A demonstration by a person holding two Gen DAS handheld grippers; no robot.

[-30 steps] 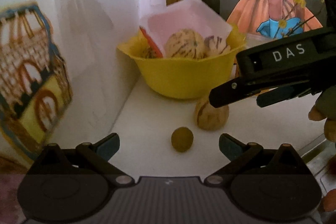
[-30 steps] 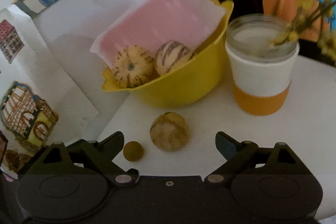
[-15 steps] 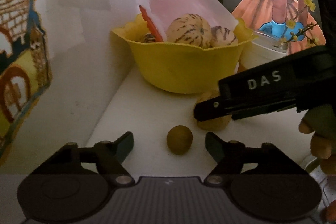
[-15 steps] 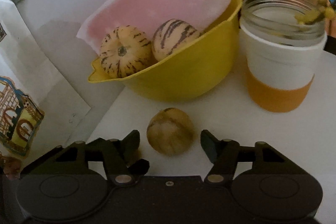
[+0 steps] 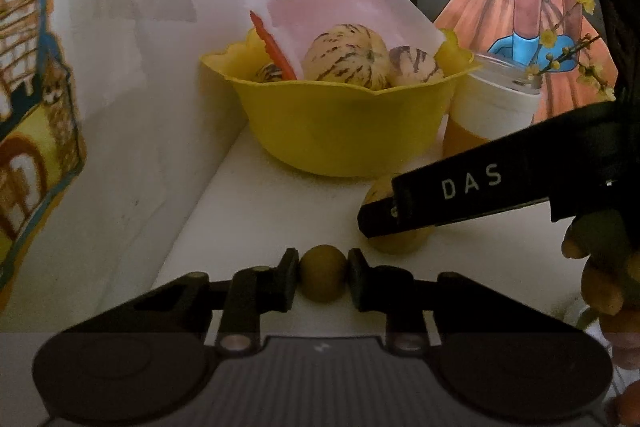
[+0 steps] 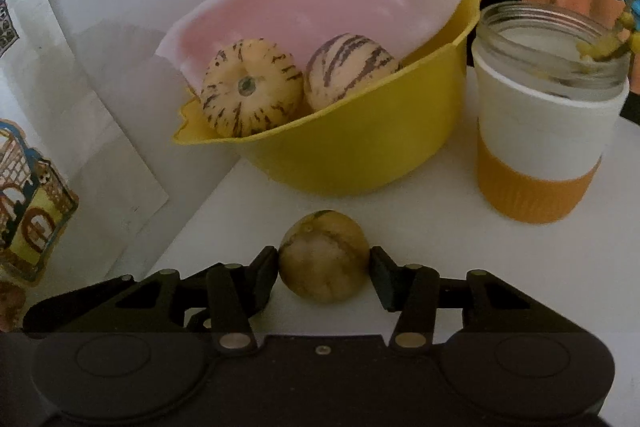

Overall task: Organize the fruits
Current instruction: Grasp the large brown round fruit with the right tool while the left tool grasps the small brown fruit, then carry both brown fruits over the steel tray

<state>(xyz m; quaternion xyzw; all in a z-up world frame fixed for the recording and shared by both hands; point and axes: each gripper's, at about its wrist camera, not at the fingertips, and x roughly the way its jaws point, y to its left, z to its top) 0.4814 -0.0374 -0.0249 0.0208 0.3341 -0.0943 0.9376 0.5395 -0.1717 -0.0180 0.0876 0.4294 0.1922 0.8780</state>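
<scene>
Both tools closed in; bowl (image 6: 360,163) holds striped fruits (image 6: 250,89).

Both wrist views look low and close across the tabletop (image 5: 256,211), sharing the yellow bowl (image 5: 340,131).

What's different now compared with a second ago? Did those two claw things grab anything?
Both moved in and closed. The left gripper now pinches the small brown fruit; the right gripper has narrowed around the larger striped fruit, its fingers at the fruit's sides. Both fruits remain on the white table. The yellow bowl and jar stayed put.
</scene>
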